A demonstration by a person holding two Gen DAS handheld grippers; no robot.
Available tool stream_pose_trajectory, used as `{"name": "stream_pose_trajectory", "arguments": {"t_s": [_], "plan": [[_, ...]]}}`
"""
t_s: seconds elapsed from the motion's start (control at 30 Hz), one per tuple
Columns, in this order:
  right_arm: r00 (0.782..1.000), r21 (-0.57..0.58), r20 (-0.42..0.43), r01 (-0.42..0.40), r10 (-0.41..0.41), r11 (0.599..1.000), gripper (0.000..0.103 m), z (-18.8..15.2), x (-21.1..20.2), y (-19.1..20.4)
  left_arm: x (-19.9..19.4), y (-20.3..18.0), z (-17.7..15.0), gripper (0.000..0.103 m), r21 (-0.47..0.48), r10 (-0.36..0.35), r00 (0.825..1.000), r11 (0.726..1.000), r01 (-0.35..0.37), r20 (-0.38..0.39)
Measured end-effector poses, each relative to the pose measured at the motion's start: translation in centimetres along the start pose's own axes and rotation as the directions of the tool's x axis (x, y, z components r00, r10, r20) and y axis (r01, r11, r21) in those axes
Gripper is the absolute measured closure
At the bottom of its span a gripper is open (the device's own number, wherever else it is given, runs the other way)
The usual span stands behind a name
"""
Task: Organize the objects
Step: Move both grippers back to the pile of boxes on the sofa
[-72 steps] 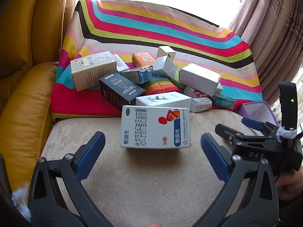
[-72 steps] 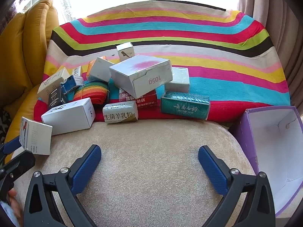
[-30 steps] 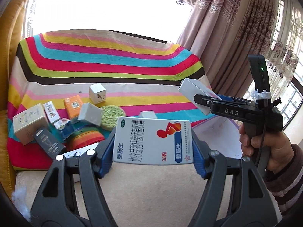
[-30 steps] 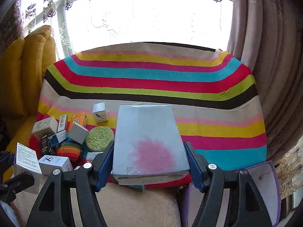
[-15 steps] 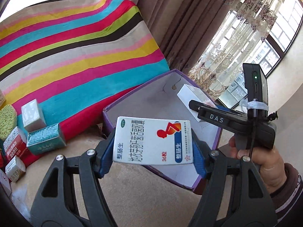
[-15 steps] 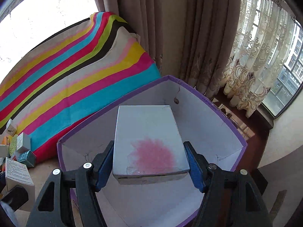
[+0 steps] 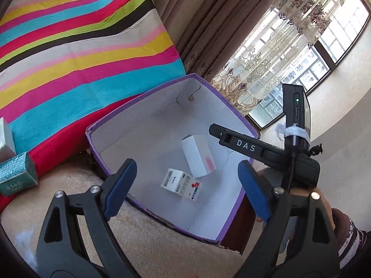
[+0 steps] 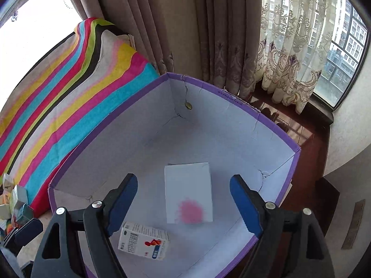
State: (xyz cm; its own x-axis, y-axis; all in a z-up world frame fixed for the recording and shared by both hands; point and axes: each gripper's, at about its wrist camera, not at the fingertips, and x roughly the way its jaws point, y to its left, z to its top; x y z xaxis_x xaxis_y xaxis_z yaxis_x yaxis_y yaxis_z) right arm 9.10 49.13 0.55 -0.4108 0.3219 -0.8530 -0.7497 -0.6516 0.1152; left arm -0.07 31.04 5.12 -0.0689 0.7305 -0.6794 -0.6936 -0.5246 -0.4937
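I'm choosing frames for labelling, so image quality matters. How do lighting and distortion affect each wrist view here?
Left wrist view: strong fisheye bending of the purple cardboard box; the small white medicine box inside stays readable in even daylight. Right wrist view: blown-out window at upper left, dark rounded corners; the white box with a pink stain is sharp.

This is looking like a home living room. A striped blanket point(image 7: 76, 53) in bright colours is lying over a beige upholstered seat point(image 7: 143, 238) at the left of the frame, and heavy brown curtains point(image 8: 148, 23) with patterned lace sheers point(image 8: 289, 46) are hanging at a large window point(image 7: 329, 44) in the upper right, where apartment blocks are showing outside. A purple cardboard box point(image 8: 111, 120) and small household packets point(image 7: 16, 176) are sitting by the seat.
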Motion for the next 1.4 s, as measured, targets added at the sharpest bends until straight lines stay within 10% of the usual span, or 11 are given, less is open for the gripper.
{"name": "stream_pose_trajectory", "arguments": {"t_s": [0.33, 0.6, 0.93, 1.17, 1.27, 1.4], "plan": [[0.99, -0.083, 0.112, -0.079, 0.088, 0.993, 0.018, -0.8, -3.9, 7.3, -8.7, 3.3, -3.7, 0.012, 0.014, 0.226, 0.959, 0.973, -0.232, 0.172], [0.974, -0.253, 0.116, -0.162, 0.196, 0.954, 0.018, -4.0, -6.1, 15.0, -15.7, 10.5, -9.0, 0.01, -0.234, 0.373, 0.903, 0.917, -0.323, 0.215], [0.947, -0.433, 0.024, -0.28, 0.321, 0.857, 0.017, -9.2, -6.9, 22.1, -19.9, 16.5, -15.6, 0.008, -0.427, 0.596, 0.798, 0.745, -0.512, 0.083], [0.94, -0.543, 0.045, -0.26, 0.337, 0.799, 0.016, -12.5, -8.7, 24.8, -20.5, 18.2, -17.5, 0.0, -0.475, 0.762, 0.647, 0.559, -0.68, -0.028], [0.937, -0.586, 0.04, -0.26, 0.348, 0.767, 0.016, -13.8, -9.2, 25.7, -20.1, 18.4, -17.6, 0.0, -0.451, 0.765, 0.643, 0.56, -0.695, -0.042], [0.931, -0.63, 0.025, -0.267, 0.364, 0.729, 0.015, -15.2, -9.3, 26.7, -21.4, 19.0, -17.8, 0.0, -0.505, 0.707, 0.707, 0.611, -0.61, 0.002]]}}
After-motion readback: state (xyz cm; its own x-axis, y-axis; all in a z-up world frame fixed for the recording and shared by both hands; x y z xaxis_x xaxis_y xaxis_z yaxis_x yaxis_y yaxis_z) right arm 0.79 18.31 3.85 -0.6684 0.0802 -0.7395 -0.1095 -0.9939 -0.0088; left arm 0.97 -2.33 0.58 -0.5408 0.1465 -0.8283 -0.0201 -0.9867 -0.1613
